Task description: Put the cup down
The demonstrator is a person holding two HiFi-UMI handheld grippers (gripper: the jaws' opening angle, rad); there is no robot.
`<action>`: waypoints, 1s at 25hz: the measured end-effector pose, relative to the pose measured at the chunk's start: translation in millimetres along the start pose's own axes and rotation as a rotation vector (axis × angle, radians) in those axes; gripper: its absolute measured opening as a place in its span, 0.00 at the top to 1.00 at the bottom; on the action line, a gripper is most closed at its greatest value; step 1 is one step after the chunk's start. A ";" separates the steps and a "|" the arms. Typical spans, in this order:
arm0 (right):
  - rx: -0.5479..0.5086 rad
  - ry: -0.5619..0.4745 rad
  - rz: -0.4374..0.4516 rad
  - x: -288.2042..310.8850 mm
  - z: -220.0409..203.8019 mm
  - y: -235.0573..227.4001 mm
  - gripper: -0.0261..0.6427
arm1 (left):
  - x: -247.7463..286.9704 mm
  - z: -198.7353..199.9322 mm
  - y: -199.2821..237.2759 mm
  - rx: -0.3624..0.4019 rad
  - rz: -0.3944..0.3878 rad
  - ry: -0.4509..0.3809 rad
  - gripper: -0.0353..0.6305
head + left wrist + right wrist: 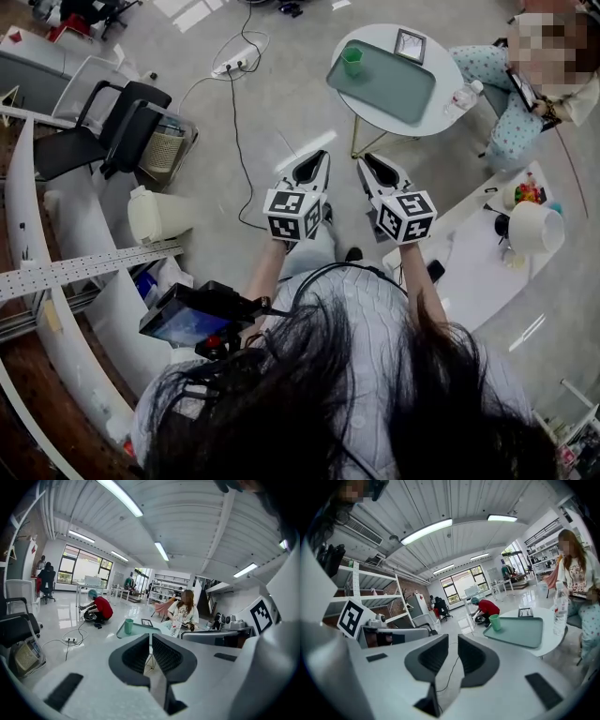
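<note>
A green cup (352, 61) stands upright on a green tray (389, 89), on a round white table (441, 66) ahead of me. The cup (129, 626) is also small and far off in the left gripper view, and the cup (495, 622) stands at the tray's (520, 632) near corner in the right gripper view. My left gripper (314, 159) hangs above the floor, well short of the table, shut and empty (150, 641). Beside it, my right gripper (370, 161) has its jaws drawn close, a narrow gap left and nothing between them (453, 644).
A seated person (525, 84) is at the table's right, with a water bottle (464, 96) and a small frame (410, 44) on the table. A power strip and cable (234, 66) lie on the floor. Black chairs (103, 131) stand left; a white desk (487, 253) stands right.
</note>
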State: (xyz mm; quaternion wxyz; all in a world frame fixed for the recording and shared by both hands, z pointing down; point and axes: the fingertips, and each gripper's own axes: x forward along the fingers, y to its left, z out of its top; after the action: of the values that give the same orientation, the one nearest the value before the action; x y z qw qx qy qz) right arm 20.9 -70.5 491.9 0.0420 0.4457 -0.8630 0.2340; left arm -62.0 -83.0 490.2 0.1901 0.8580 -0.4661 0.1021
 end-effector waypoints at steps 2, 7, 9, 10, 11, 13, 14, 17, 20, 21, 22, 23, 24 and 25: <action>0.000 -0.006 0.008 -10.4 -2.9 5.0 0.84 | -9.1 -2.2 -9.5 0.003 0.003 -0.009 0.91; 0.005 -0.013 0.018 -37.8 -15.1 16.3 0.85 | -31.7 -16.8 -33.4 0.006 0.012 -0.007 0.91; 0.006 -0.013 0.020 -49.9 -20.5 18.4 0.85 | -38.5 -24.9 -44.2 0.004 0.014 -0.004 0.91; 0.005 -0.013 0.021 -55.8 -23.0 19.4 0.85 | -41.6 -28.9 -49.5 0.003 0.014 -0.003 0.90; 0.003 -0.012 0.021 -61.4 -25.6 20.5 0.85 | -44.8 -32.6 -54.6 0.003 0.013 -0.002 0.91; -0.001 -0.010 0.022 -72.3 -30.5 22.6 0.85 | -51.1 -39.0 -64.5 0.003 0.012 -0.002 0.91; -0.002 -0.008 0.023 -77.5 -33.0 23.5 0.85 | -53.9 -41.7 -69.1 0.004 0.011 -0.003 0.91; -0.011 -0.004 0.028 -90.6 -39.5 29.8 0.85 | -63.9 -47.1 -79.2 0.003 0.012 -0.012 0.90; -0.024 -0.001 0.037 -99.9 -43.9 41.1 0.85 | -76.4 -50.4 -83.8 0.000 0.018 -0.022 0.91; -0.028 0.000 0.040 -102.3 -45.2 44.0 0.85 | -79.8 -51.7 -85.0 -0.001 0.021 -0.025 0.91; -0.031 0.000 0.044 -104.2 -46.4 46.5 0.86 | -82.6 -53.1 -86.1 -0.002 0.023 -0.027 0.91; -0.034 0.000 0.048 -105.7 -47.6 48.6 0.86 | -84.9 -54.8 -87.0 -0.002 0.026 -0.028 0.91; -0.037 0.000 0.054 -106.7 -48.8 50.9 0.86 | -87.1 -56.5 -87.7 -0.002 0.030 -0.028 0.90; -0.040 0.001 0.060 -107.4 -50.1 53.6 0.86 | -89.5 -58.2 -88.0 -0.002 0.033 -0.028 0.91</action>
State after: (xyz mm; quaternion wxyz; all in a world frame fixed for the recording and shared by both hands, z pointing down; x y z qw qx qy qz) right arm 36.2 58.5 486.5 0.0444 0.4185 -0.8805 0.2182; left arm -36.8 53.1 491.2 0.1827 0.8514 -0.4829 0.0928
